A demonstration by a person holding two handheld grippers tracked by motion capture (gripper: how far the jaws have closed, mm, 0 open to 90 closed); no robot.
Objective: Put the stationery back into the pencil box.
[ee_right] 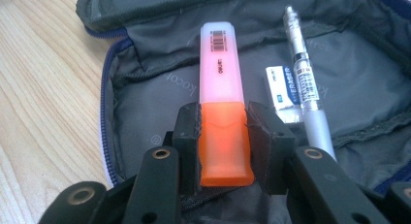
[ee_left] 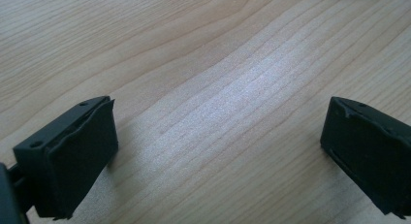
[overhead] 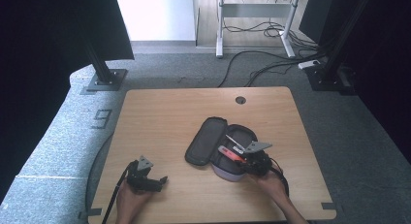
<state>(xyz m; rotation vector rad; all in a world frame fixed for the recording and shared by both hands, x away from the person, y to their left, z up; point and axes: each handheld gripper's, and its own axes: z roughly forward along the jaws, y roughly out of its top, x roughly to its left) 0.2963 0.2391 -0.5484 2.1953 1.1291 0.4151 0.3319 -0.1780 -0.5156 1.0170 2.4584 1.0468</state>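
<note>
A dark grey pencil case lies unzipped on the wooden table, its lid folded out to the left. My right gripper hangs over the open case, shut on an orange highlighter. In the right gripper view the jaws clamp the highlighter's orange cap end, and its pale pink body points away over the case lining. A silver pen and a white eraser lie inside the case. My left gripper rests low at the table's front left, open, with bare wood between its jaws.
A round cable hole sits near the table's far edge. Beyond the table are grey carpet, black stand bases and loose cables. Bare wood stretches across the table's left and far parts.
</note>
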